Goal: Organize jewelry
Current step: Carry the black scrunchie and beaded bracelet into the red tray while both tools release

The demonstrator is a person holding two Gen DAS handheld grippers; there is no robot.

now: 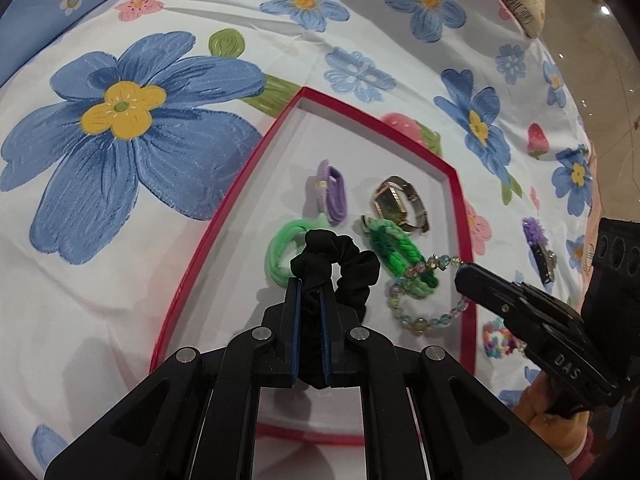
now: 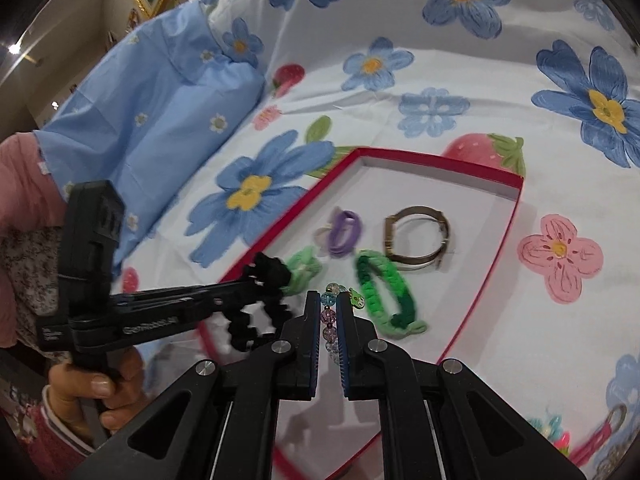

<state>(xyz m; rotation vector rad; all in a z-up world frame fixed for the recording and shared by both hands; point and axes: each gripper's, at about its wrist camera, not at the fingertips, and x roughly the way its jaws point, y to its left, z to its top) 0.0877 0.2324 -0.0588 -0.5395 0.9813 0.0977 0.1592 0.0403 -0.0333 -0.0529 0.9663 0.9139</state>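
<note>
Your left tool (image 1: 310,292) is clamped on a black scrunchie (image 1: 340,264), a ruffled ring of soft matte cloth bunched between the blue pads; it hangs over the box's near half. Your right tool (image 2: 329,312) is clamped on a beaded bracelet (image 1: 424,304), a loop of small faceted glassy beads in pale green, teal and violet, strung like a chain and drooping from the tips at about 4 o'clock in the left view.

Both pieces sit above a shallow box (image 1: 248,168), red-walled cardboard with a plain white floor, lying on a bed (image 1: 120,280) under a smooth cotton cover printed with big blue flowers and strawberries.

Inside the box, from the left view:
- a purple hair tie (image 1: 332,196), ribbed elastic folded flat, toward 12 o'clock;
- a wristwatch (image 1: 400,204), brassy metal with an angular case and link band, at 1 o'clock;
- a light green hair tie (image 1: 280,256), fuzzy and rounded, at 9 o'clock of the scrunchie;
- a green braided bracelet (image 1: 400,252), thick knitted cord in two greens, partly under the beads.

Outside the box at 3 o'clock lie a purple-tufted hair clip (image 1: 538,248) and a pastel bead piece (image 1: 498,342).
</note>
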